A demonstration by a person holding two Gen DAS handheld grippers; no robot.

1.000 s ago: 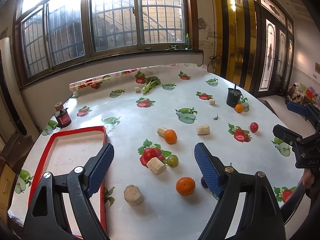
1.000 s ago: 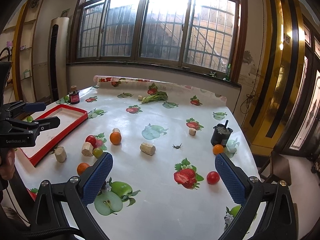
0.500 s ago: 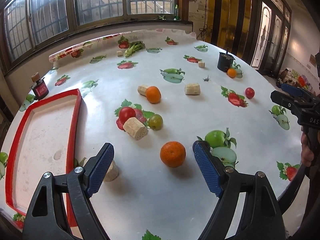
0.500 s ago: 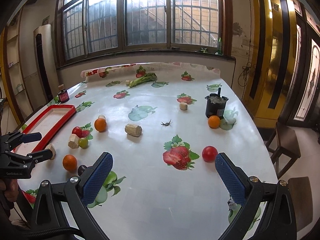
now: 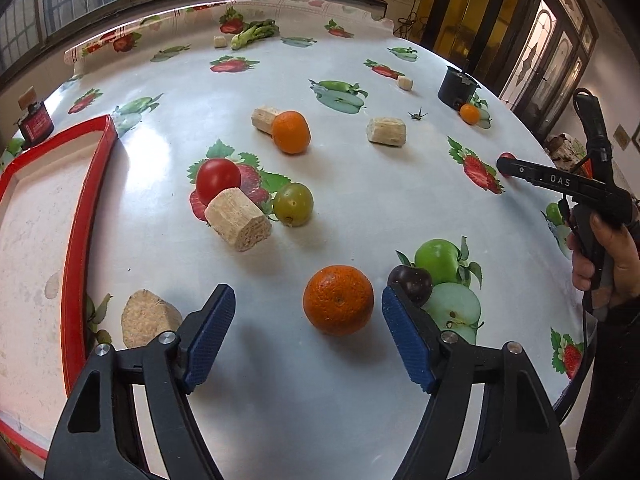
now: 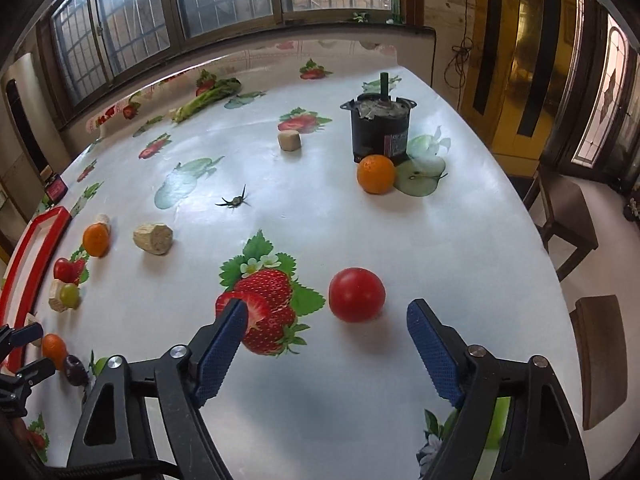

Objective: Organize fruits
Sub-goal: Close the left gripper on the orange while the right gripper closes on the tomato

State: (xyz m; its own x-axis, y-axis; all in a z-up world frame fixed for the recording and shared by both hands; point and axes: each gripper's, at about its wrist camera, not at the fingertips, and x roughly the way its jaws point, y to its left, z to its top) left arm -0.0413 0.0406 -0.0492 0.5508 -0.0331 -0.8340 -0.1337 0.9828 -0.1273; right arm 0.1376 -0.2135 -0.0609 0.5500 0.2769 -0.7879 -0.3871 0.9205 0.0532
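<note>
Clearly the work was at the reaching step. On the bench (image 5: 400, 208) the red tray (image 5: 72, 240) at the left side held no fruit, and the fruits lay spread over the cloth, mixed with some cork-like blocks.

The left claw (image 5: 308, 320) was released, its jaws closing, with the near orange (image 5: 338, 300) just ahead between the tips but not touched. A dark plum (image 5: 411, 282) sat against the right pad of that claw.

The right claw (image 6: 326, 330) was also released and closing, and a red tomato (image 6: 357, 294) lay just ahead between its tips, untouched.

Next, I judged, each claw had to go lower around its fruit and clench gently, because round fruit rolls easily. The left pad had to avoid taking the plum too.
</note>
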